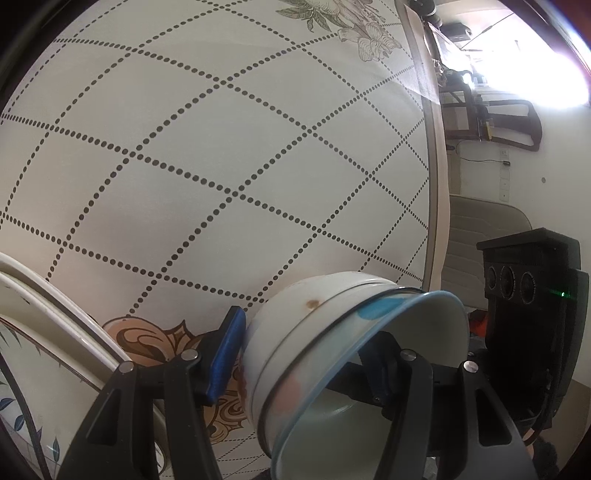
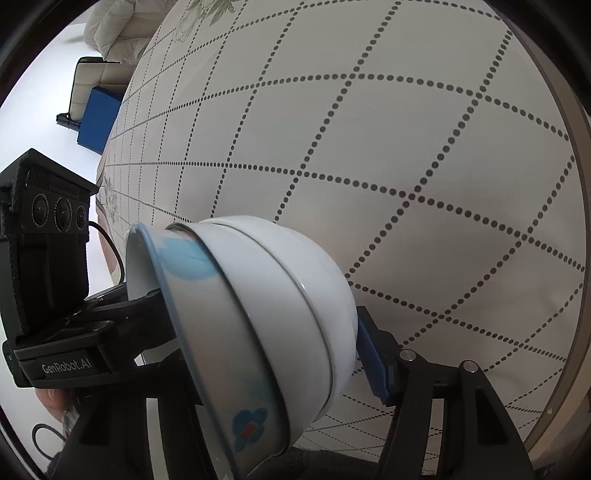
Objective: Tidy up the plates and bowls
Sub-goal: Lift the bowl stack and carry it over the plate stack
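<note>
A nested stack of bowls (image 1: 332, 354), white outside with a blue-rimmed, flower-painted one on the open side, is held on its side above the table. My left gripper (image 1: 306, 362) is shut on it, one blue pad (image 1: 227, 354) on the base and the other finger inside the rim. The same stack (image 2: 266, 332) fills the right wrist view, where my right gripper (image 2: 269, 354) is shut on it too, one blue pad (image 2: 373, 362) on the base. White plates (image 1: 44, 295) lie stacked at the lower left in the left wrist view.
The table wears a white cloth with dotted diamond lines (image 1: 221, 147) and flower prints; its edge (image 1: 436, 184) runs down the right. A chair (image 1: 480, 229) stands beyond it. In the right wrist view a blue box (image 2: 98, 122) and a sofa (image 2: 110, 29) lie past the table's left edge.
</note>
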Demonstrator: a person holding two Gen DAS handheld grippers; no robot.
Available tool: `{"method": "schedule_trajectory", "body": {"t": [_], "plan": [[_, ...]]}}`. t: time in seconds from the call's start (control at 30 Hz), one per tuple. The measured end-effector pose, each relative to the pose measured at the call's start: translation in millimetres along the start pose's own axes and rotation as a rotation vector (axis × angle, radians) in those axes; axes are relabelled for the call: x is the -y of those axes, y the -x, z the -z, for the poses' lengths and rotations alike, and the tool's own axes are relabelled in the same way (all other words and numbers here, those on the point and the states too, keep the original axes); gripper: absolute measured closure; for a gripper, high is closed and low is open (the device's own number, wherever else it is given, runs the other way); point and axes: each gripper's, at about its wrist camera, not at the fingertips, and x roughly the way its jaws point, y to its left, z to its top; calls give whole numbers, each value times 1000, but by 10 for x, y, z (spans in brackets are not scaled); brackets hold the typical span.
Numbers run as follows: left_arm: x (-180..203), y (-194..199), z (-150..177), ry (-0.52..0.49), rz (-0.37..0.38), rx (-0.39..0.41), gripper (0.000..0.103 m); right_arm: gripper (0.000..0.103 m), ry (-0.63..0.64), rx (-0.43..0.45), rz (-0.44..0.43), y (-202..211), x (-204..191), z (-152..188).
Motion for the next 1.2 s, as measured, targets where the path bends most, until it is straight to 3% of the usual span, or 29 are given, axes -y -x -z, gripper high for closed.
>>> {"method": "schedule_trajectory", "body": {"t": [0.4, 0.67, 0.9, 1.2], "plan": [[162, 218, 70, -20, -37, 23, 47, 38, 19, 4, -16, 158, -255, -16], [67, 538, 238, -13, -65, 47, 47, 38, 43, -6, -29, 145, -717, 59], [-212, 864, 417, 12, -91, 89, 47, 38, 95, -18, -33, 91, -1104, 304], [-856, 1103, 591, 108, -105, 140, 47, 38, 174, -67, -33, -317, -1682, 447]]}}
